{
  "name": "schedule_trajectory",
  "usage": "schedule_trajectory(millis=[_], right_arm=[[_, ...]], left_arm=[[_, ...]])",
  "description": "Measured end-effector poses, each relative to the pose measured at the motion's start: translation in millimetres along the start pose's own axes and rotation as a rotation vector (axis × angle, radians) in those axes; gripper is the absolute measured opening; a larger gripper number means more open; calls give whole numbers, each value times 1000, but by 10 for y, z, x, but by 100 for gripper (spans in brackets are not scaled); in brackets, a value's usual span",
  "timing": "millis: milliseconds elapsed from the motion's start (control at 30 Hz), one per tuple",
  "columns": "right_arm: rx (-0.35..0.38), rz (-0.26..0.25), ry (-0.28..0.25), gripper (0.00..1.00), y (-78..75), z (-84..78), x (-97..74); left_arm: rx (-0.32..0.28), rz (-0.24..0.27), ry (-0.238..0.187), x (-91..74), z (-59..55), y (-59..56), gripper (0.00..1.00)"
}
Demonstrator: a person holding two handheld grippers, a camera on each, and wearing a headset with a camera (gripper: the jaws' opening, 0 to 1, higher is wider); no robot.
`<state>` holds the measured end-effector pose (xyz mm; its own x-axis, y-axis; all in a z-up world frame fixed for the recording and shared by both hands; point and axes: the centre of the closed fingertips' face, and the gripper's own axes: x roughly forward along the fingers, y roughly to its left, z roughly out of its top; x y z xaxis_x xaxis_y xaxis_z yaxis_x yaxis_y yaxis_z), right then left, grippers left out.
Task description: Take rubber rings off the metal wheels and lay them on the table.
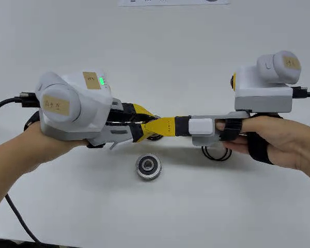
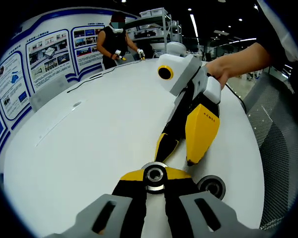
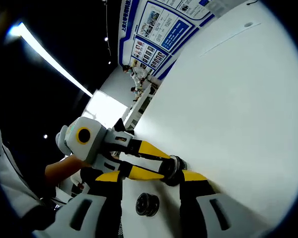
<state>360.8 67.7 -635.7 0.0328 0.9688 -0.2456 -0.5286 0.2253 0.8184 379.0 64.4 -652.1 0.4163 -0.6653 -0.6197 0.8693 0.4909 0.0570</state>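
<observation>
wheel (image 2: 154,175) sits clenched in left gripper (image 1: 146,125), at 6 o'clock in its view. right gripper (image 3: 156,174) jaws are spread around it. next, i think: pinch rubber ring (image 3: 173,169), peel it off.

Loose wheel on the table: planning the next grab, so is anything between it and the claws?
Nothing visible blocks it. The loose wheel lies in the open on the table. But the left claw is shut on a second wheel, with the right claw at it.
</observation>
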Motion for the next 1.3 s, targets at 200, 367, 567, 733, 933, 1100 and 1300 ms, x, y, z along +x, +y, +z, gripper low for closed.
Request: schedule_trajectory(millis=[200, 367, 567, 733, 933, 1100, 1300], right_arm=[[24, 5, -13, 45, -4, -30, -13], [48, 12, -20, 44, 3, -69, -21], [122, 37, -94, 42, -7, -43, -75], [107, 37, -96, 41, 17, -37, -69], [98, 7, -99, 34, -36, -21, -65], [92, -35, -93, 25, -112, -31, -56], [125, -84, -96, 13, -205, -32, -55]], left_arm=[[5, -5, 4, -1, 1, -2, 12], [6, -6, 5, -1, 1, -3, 12], [5, -5, 7, -1, 2, -3, 12], [6, -5, 7, -1, 2, -2, 12], [7, -5, 8, -3, 3, -5, 12], [9, -6, 9, -2, 3, -5, 12], [10, -7, 8, -1, 3, -6, 12]])
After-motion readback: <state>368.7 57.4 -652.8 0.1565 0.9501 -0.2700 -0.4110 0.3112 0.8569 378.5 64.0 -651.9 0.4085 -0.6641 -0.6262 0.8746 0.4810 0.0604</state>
